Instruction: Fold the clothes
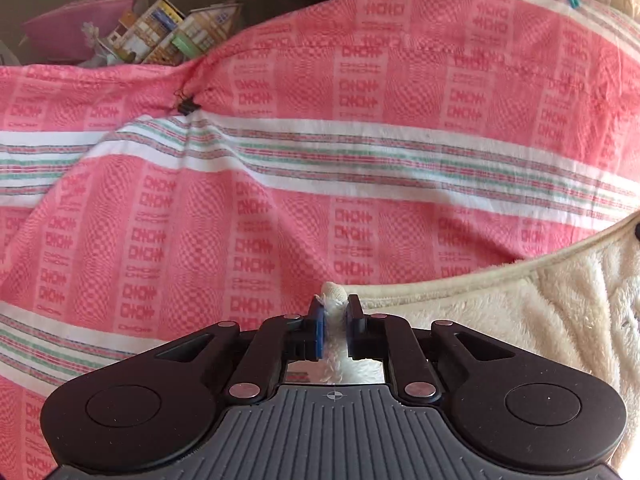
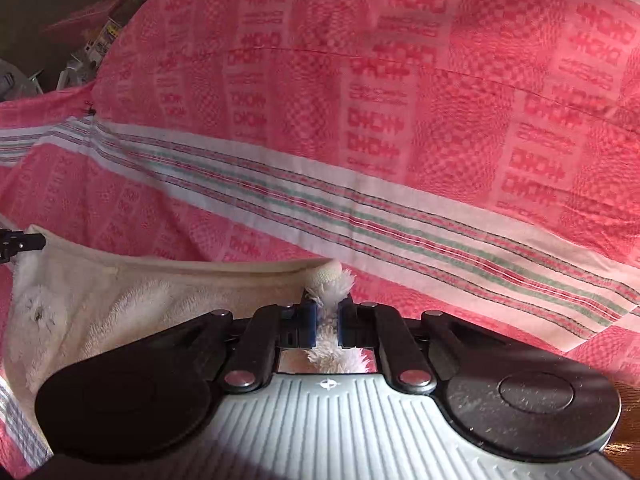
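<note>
Cream fleece garment, spread on pink patterned sheet. Left gripper clamped on one hemmed corner; right gripper clamped on the other. Advice: lift level, edge taut, corners matched before laying over.

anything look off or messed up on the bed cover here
One oddity: a small black binder clip pinches the pink patterned cover, which puckers into creases there and bends the striped band out of line. Otherwise normal: each tool, left and right, is shut on a corner of the cream fleece garment.
</note>
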`<state>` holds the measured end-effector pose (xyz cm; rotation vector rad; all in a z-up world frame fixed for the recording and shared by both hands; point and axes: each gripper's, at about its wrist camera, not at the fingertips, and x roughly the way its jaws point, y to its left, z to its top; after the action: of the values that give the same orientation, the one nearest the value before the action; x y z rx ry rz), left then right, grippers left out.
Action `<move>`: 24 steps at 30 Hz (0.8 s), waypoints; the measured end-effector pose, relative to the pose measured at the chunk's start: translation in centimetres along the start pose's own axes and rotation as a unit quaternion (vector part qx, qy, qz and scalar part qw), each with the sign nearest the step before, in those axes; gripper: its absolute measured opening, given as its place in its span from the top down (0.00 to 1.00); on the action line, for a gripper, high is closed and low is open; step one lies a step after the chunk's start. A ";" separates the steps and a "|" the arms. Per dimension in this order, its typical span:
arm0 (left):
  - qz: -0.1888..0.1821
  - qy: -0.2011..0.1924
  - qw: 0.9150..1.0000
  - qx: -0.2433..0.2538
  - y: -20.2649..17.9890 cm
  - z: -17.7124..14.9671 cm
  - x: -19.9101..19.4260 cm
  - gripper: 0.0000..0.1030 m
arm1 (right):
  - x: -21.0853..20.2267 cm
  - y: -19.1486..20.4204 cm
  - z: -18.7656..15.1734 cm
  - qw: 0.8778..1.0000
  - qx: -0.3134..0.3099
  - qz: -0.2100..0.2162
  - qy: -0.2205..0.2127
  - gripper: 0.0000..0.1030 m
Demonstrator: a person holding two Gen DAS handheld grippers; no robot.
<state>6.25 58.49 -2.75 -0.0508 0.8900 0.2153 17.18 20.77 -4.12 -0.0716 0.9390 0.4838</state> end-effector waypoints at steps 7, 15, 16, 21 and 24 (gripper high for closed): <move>0.036 0.055 0.998 0.011 -0.4 -0.7 5.2 0.92 | 6.3 -0.5 -1.9 0.997 0.042 -0.033 0.058 0.85; 0.066 0.052 0.996 0.044 0.1 -1.8 3.8 0.31 | 3.1 -0.6 -2.0 0.998 0.016 -0.042 0.045 0.39; 0.071 0.047 0.996 0.038 0.5 -1.7 3.3 0.27 | 2.2 -0.8 -2.1 0.998 0.016 -0.043 0.037 0.39; 0.089 0.015 0.996 0.022 2.2 -1.4 -1.0 0.22 | -2.2 -0.7 -2.8 0.999 0.009 -0.033 0.005 0.38; 0.090 0.007 0.996 0.016 3.1 -1.5 -2.8 0.19 | -3.4 1.0 -3.7 1.000 -0.017 -0.006 0.015 0.31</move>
<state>2.73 60.86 -1.39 0.0576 0.9123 0.3691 12.32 19.43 -3.48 -0.1159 0.9595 0.4880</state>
